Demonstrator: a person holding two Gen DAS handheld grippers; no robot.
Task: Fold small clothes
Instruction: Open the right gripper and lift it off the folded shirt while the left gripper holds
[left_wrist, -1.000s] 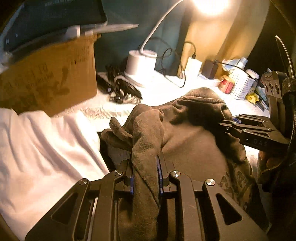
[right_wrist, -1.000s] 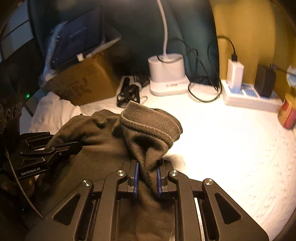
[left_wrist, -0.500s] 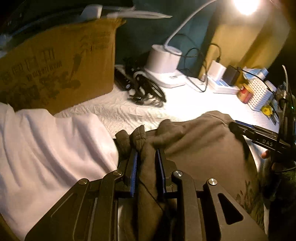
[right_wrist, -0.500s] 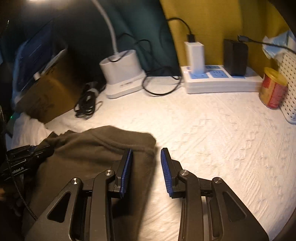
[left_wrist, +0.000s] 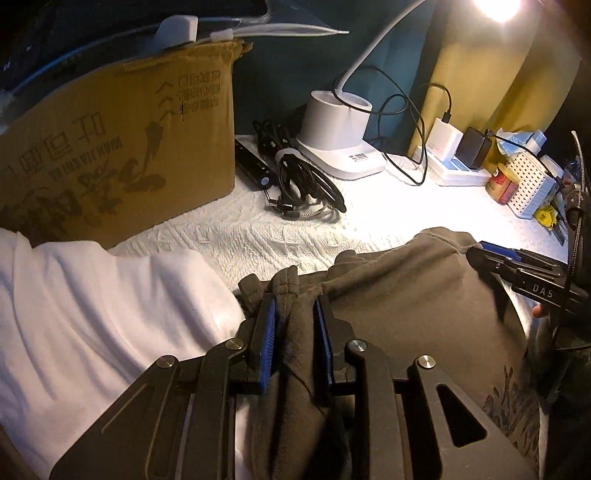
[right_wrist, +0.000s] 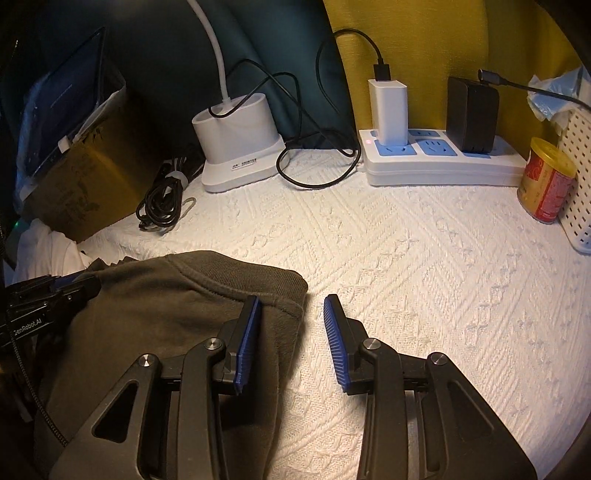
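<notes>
A dark olive-brown sweatshirt (left_wrist: 406, 310) lies folded flat on the white textured cover, also seen in the right wrist view (right_wrist: 166, 306). My left gripper (left_wrist: 293, 314) has its jaws parted a little, with a bunched fold of the sweatshirt between the blue pads; the grip looks loose. My right gripper (right_wrist: 291, 317) is open at the sweatshirt's right edge, with the left finger over the cloth and the right finger over the bare cover. Each gripper shows in the other's view: the right one at the far right (left_wrist: 517, 269), the left one at the far left (right_wrist: 48, 291).
A white garment (left_wrist: 92, 314) lies at the left. A cardboard box (left_wrist: 110, 155) stands behind it. A coiled black cable (left_wrist: 299, 188), lamp base (right_wrist: 240, 140), power strip (right_wrist: 443, 162), red tin (right_wrist: 546, 181) and white perforated basket (right_wrist: 580, 184) line the back.
Both grippers lowered the lifted sweatshirt folds onto the garment. My right gripper opened and let go of its fold. My left gripper's jaws have widened slightly around its fold.
</notes>
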